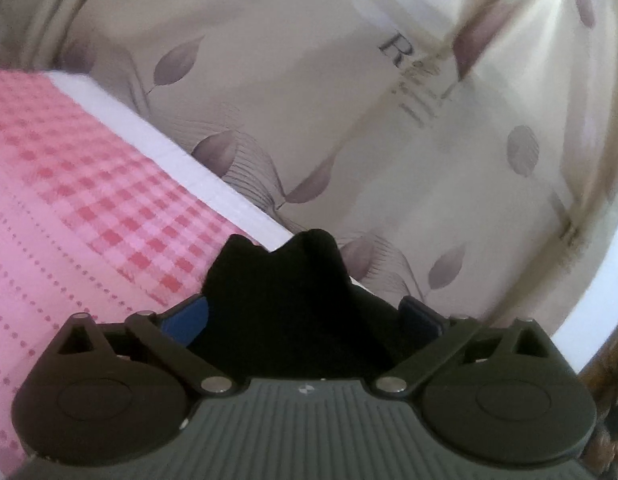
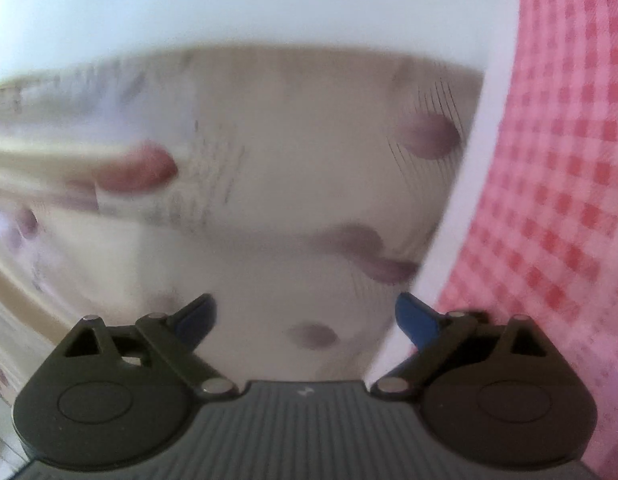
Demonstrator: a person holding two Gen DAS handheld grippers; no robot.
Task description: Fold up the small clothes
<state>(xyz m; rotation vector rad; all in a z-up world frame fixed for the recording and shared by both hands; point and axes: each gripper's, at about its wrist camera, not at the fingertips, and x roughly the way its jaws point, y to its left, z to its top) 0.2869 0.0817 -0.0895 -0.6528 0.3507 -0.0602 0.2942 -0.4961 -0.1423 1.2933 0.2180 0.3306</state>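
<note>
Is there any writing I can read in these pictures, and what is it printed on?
"R": large dark capital letter on the beige leaf-print fabric, left wrist view.
The smaller line beside it is too blurred to read.
A cursive word at the top edge is cut off and unreadable.
Right wrist view: faint marks only, too blurred to read.

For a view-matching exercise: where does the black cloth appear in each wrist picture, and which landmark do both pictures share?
Left wrist: black cloth sits bottom centre, between the open fingers of the left hand-held gripper.
Right wrist: not in it; nothing lies between the fingers of the right hand-held gripper.
Shared landmark: pink checked sheet with its white edge, left in the left view, right in the right view.
</note>
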